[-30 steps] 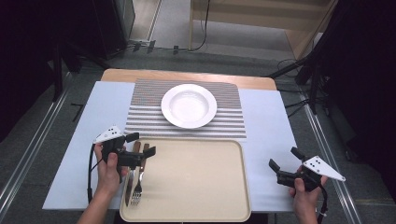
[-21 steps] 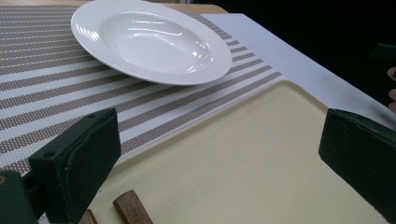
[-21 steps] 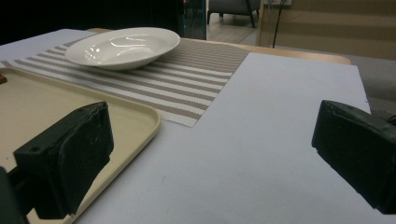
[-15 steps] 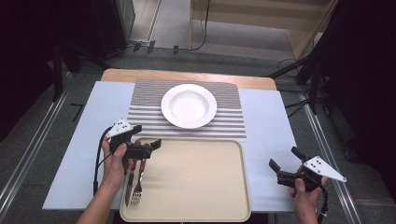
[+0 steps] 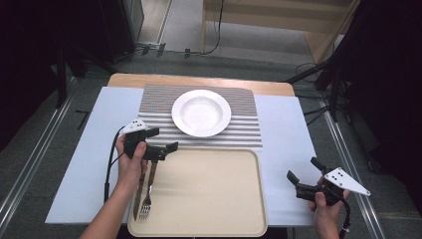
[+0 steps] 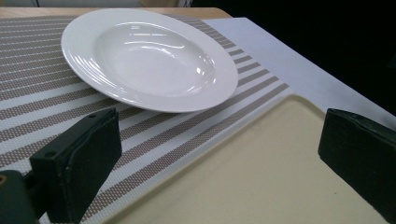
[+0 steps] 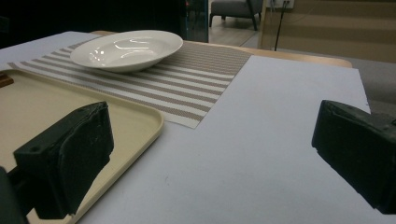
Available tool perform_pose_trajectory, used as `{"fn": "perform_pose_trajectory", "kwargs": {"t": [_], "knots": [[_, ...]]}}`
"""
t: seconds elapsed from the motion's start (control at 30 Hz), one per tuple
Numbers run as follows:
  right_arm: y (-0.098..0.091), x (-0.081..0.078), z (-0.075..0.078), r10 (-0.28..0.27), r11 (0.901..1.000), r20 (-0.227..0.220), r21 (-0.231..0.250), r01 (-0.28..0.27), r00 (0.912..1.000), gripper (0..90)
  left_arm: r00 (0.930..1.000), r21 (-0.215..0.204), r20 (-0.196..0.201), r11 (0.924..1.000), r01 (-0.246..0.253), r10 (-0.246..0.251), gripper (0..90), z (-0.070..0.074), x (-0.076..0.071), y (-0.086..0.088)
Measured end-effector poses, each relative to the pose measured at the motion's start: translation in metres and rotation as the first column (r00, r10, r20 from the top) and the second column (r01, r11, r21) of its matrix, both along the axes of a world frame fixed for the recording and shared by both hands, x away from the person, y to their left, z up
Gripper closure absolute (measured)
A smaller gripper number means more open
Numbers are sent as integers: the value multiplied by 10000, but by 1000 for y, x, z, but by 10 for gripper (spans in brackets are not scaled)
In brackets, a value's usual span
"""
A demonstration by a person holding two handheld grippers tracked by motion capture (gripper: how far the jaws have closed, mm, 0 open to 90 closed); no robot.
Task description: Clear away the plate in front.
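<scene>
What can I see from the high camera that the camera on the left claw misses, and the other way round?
From the high view: the fork and knife lying at the tray's left side, the left claw open above their handles, and the right claw open off the tray's right edge. From the left claw view: a close look at the plate's glossy bowl. Both share the plate, striped placemat and beige tray.

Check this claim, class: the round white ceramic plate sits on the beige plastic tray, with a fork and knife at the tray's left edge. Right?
Not quite. The round white ceramic plate sits on the striped woven placemat, beyond the beige plastic tray, as the high view shows. The fork and knife do lie at the tray's left edge.
</scene>
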State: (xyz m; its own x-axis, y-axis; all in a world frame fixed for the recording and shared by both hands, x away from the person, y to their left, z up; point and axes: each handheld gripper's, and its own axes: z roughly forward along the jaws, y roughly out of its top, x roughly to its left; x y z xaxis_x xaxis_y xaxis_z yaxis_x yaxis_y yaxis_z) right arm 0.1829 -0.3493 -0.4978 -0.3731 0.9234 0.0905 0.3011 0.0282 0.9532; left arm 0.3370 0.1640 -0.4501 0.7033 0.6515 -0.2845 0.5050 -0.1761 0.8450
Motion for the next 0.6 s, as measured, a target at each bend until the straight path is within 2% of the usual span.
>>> {"fn": "perform_pose_trajectory", "kwargs": {"t": [0.23, 0.6], "knots": [[1, 1, 0, 92, 10000, 14, -3, -92, 10000, 0, 10000, 420, 37, 9991, -42, 40, 0, 6, 13, -5], [3, 2, 0, 81, 10000, -16, -15, -81, 10000, 0, 9999, 647, -93, 9978, -108, 114, 0, 5, 34, -11]]}}
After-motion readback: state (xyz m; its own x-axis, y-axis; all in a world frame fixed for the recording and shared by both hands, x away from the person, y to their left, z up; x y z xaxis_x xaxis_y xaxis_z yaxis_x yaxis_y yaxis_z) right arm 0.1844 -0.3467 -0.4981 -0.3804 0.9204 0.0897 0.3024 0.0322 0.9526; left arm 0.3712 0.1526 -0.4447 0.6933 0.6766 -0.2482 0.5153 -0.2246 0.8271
